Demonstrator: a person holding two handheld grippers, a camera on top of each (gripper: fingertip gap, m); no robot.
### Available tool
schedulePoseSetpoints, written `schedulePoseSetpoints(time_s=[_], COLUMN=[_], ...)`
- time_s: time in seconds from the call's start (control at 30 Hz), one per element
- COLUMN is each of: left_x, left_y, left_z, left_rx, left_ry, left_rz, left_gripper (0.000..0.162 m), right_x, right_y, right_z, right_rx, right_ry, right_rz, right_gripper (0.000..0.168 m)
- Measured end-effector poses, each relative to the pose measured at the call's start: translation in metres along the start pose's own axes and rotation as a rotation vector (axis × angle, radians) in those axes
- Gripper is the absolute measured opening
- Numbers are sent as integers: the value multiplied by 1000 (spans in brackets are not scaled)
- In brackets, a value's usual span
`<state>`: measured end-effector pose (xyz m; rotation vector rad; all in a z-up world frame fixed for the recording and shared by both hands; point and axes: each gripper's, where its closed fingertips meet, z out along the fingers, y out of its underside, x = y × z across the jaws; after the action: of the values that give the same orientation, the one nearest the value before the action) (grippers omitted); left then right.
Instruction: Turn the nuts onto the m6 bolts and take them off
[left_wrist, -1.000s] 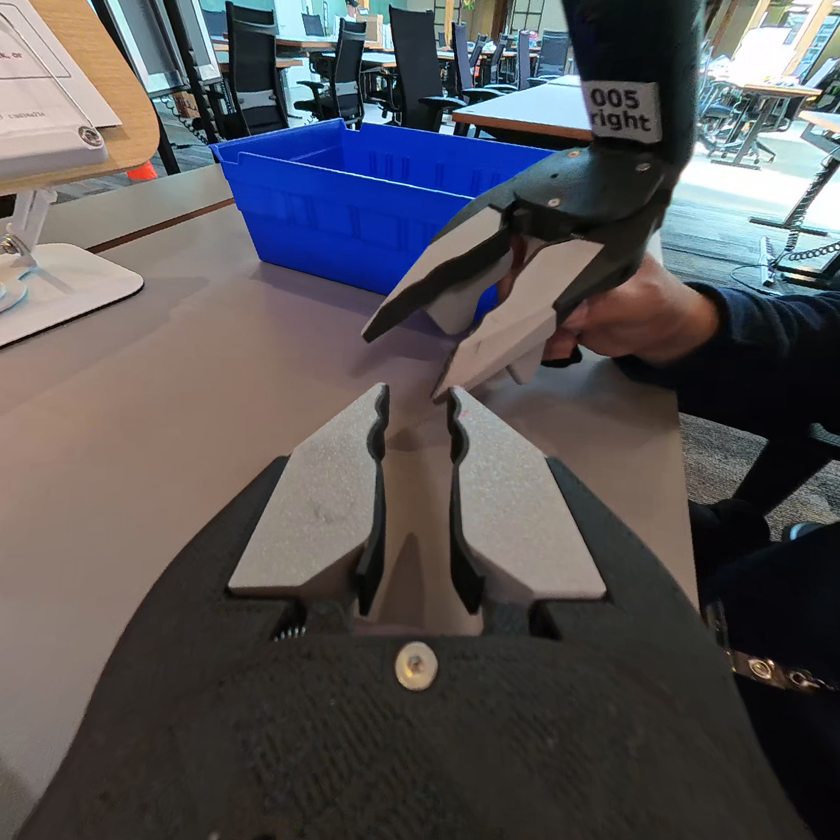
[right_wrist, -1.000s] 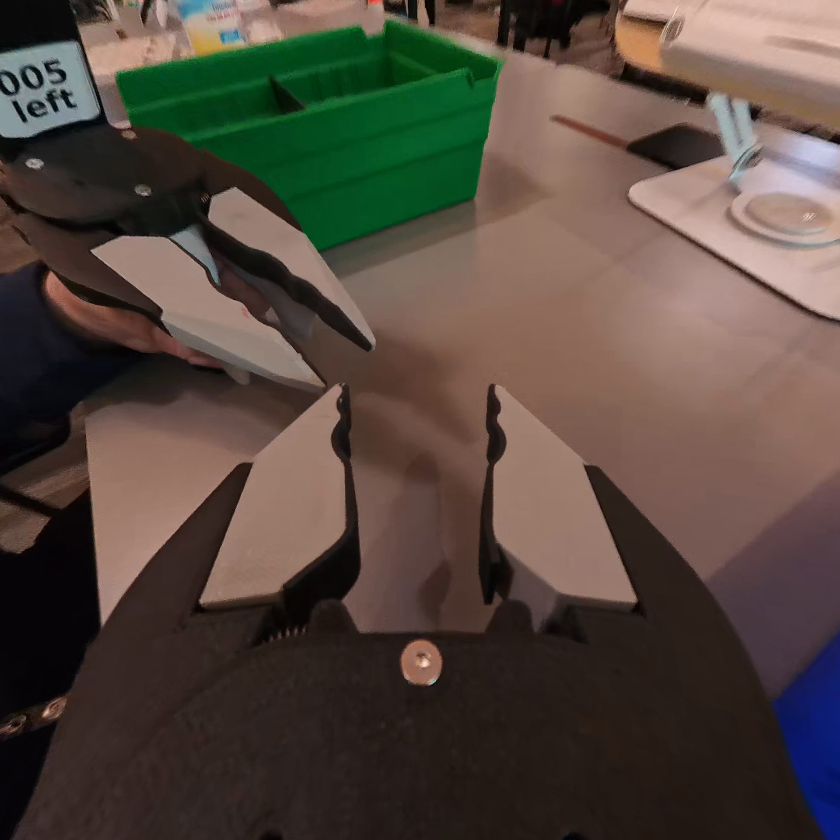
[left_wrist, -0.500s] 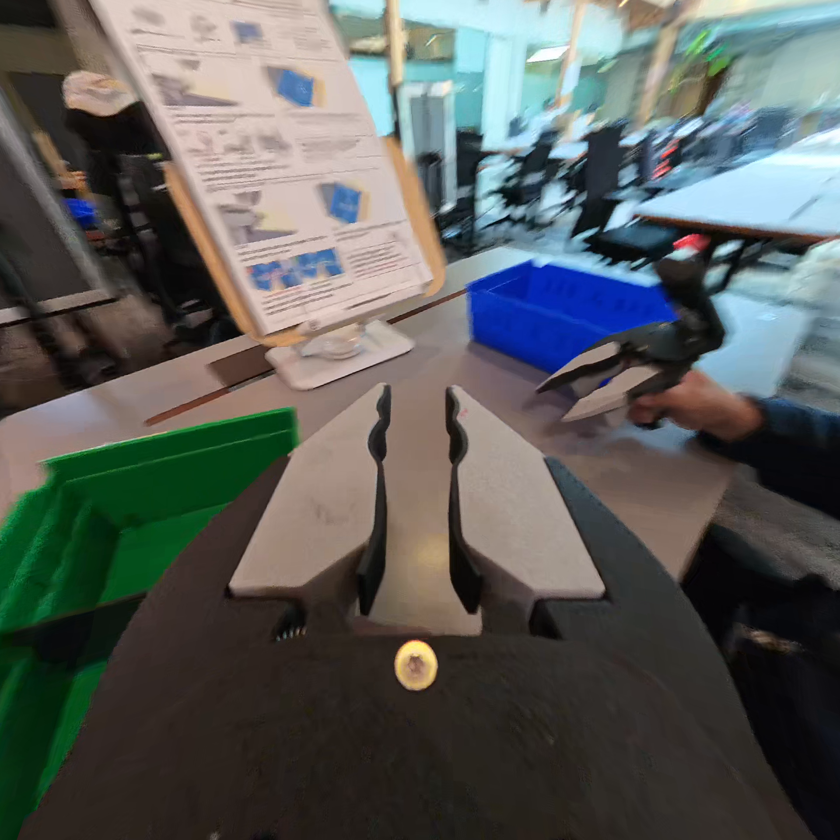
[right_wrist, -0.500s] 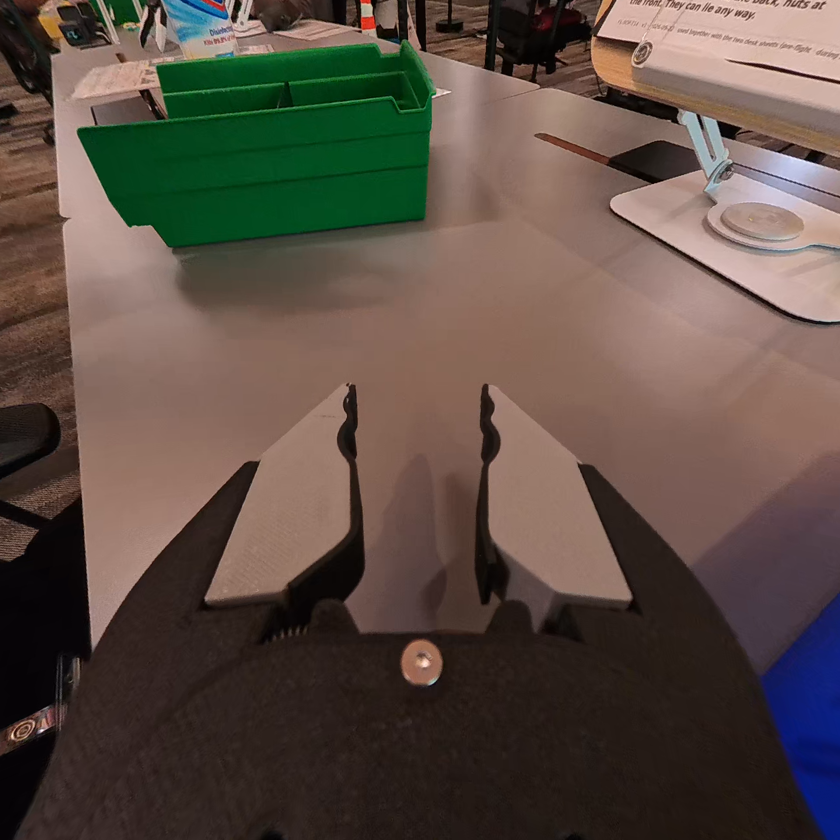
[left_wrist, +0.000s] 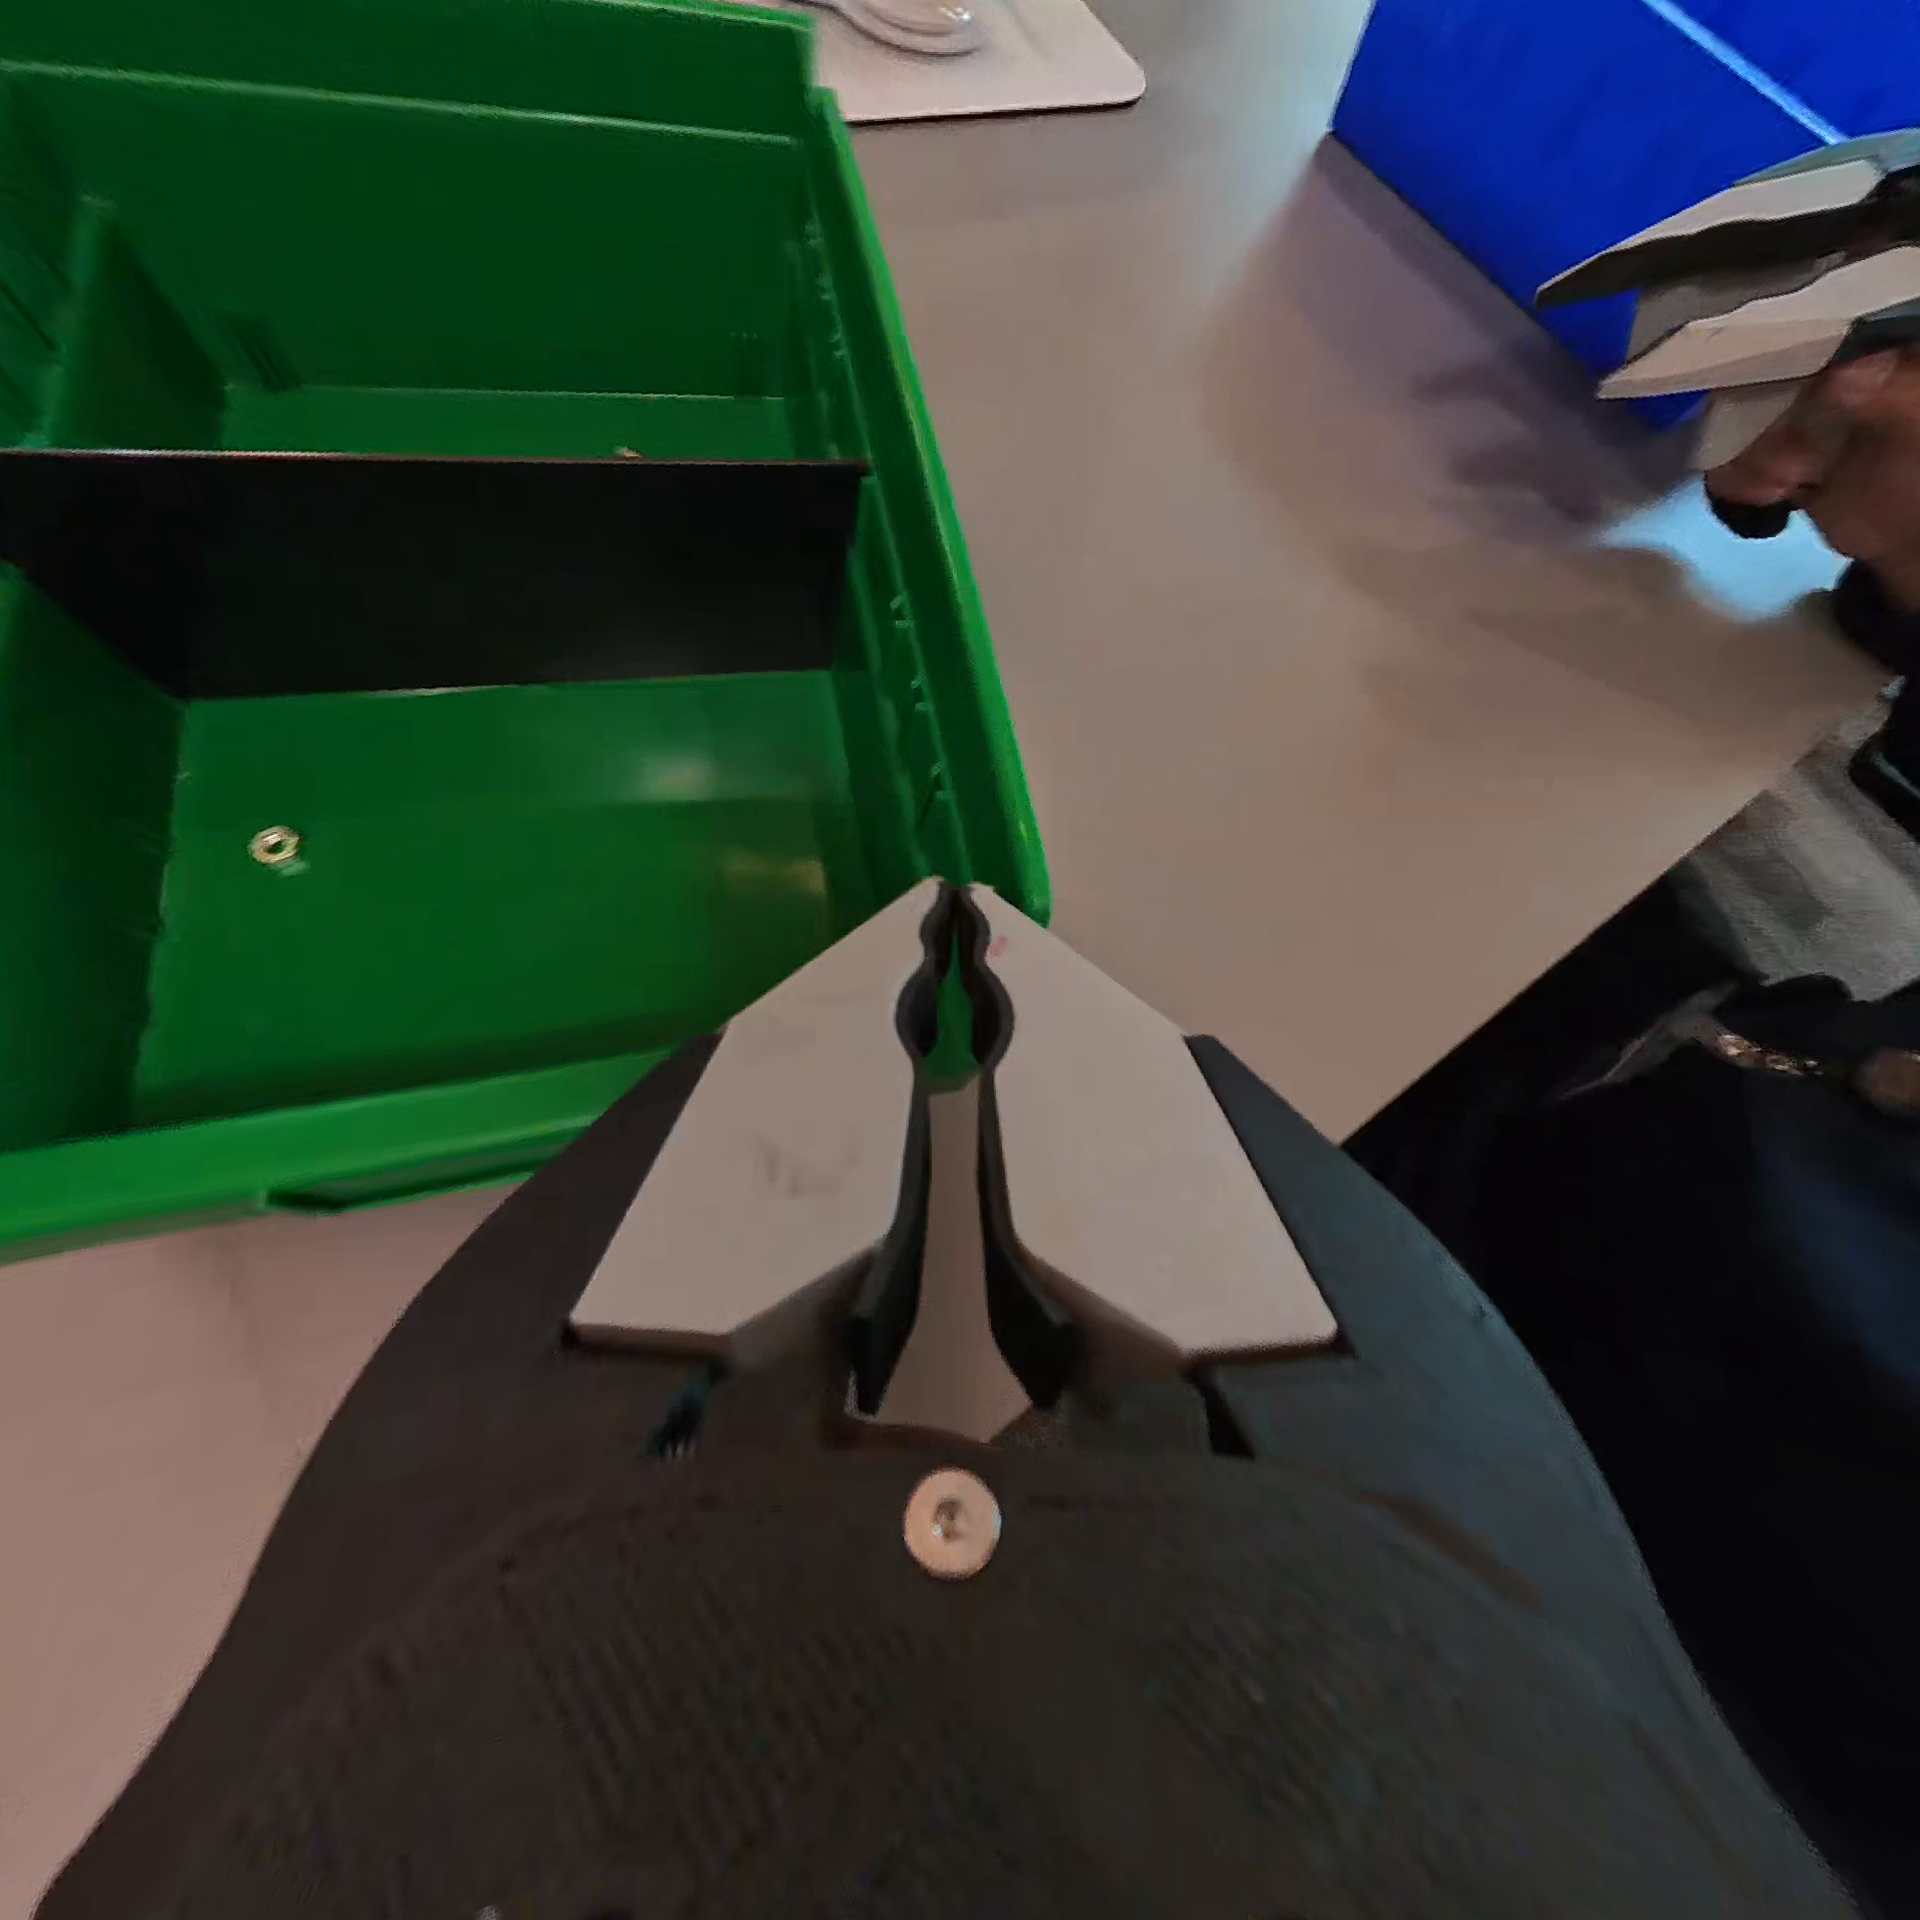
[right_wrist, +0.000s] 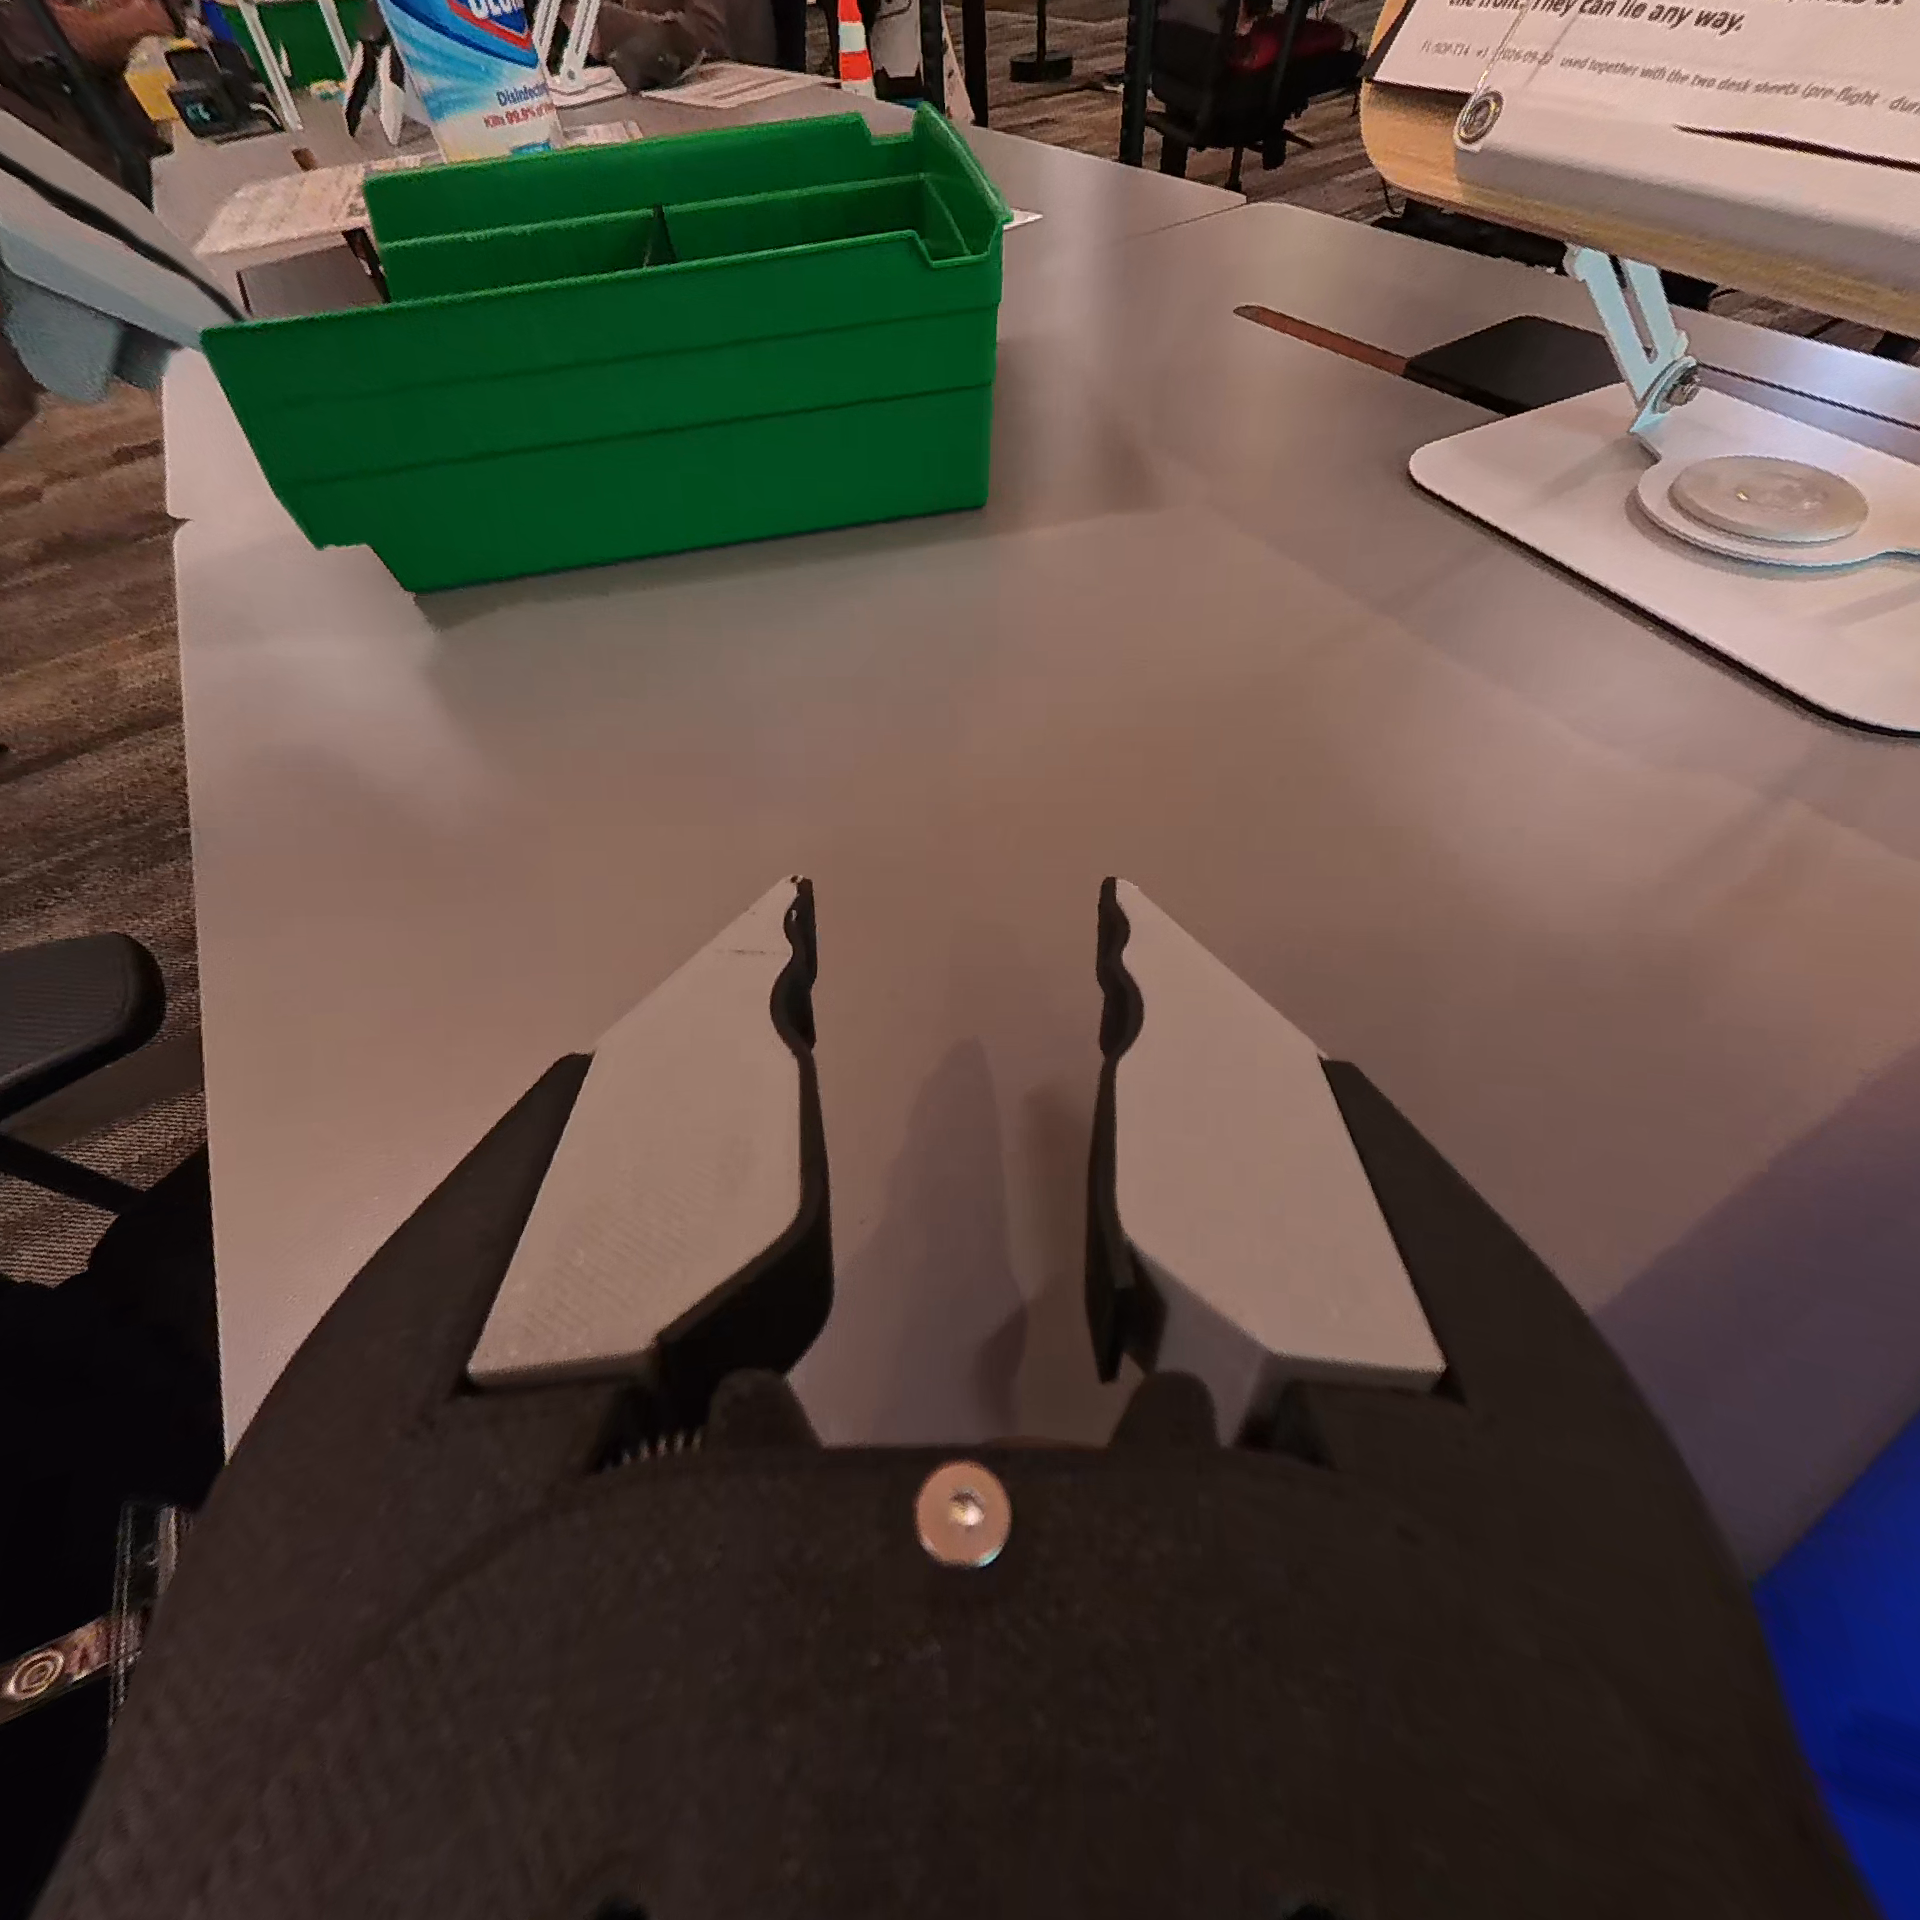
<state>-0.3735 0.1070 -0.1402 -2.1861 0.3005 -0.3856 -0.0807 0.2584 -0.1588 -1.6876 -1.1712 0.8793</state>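
My left gripper (left_wrist: 954, 896) is shut, with nothing between its pads, and hangs over the near right corner of the green bin (left_wrist: 499, 935). The green in the slot between its fingers is the bin's corner below. A single brass-coloured nut (left_wrist: 275, 847) lies on the floor of the bin's near compartment, in front of a black divider (left_wrist: 416, 561). My right gripper (right_wrist: 956, 894) is open and empty, low over the bare grey table (right_wrist: 935, 707). It also shows in the left wrist view (left_wrist: 1569, 343), held in a hand beside the blue bin (left_wrist: 1558, 156). No bolt is in view.
The green bin (right_wrist: 644, 416) stands at the table's far left in the right wrist view, with my left gripper (right_wrist: 156, 312) at its left end. A white stand base (right_wrist: 1662, 540) carrying a sheet holder is at the right. The blue bin's corner (right_wrist: 1849, 1714) is at the bottom right. One gripper's finger ends stand about 35 centimeters off the other's.
My left gripper has swung left, away from the right gripper, to the green bin, and its jaws have come together on air. My right gripper has stayed nearly still and open.
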Motion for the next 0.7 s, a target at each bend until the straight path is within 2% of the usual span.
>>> schedulePoseSetpoints(time_s=[0.1,0.17,0.23,0.37,0.47,0.6,0.7], left_x=[24,32,20,-22,-69,-96,-115], left_y=[-4,-7,-10,-39,-32,-1,9], left_z=[26,47,59,36,23,38,48], left_rx=[-1,-27,-75,-70,-247,-543,-691], left_ry=[112,104,-10,-191,-344,-329,-377], left_rz=[-10,5,36,36,56,15,27], left_gripper=[0,6,29,28,25,27,22], right_x=[0,1,2,2,0,-2,-3], right_y=[1,1,3,5,3,5,6], right_z=[0,0,0,-1,-1,2,2], right_rx=[-3,-3,-7,-15,-11,-28,-30], right_ry=[3,4,-2,-9,-21,-24,-18], right_rz=[-2,2,11,19,16,1,-8], right_gripper=[52,52,52,53,52,52,52])
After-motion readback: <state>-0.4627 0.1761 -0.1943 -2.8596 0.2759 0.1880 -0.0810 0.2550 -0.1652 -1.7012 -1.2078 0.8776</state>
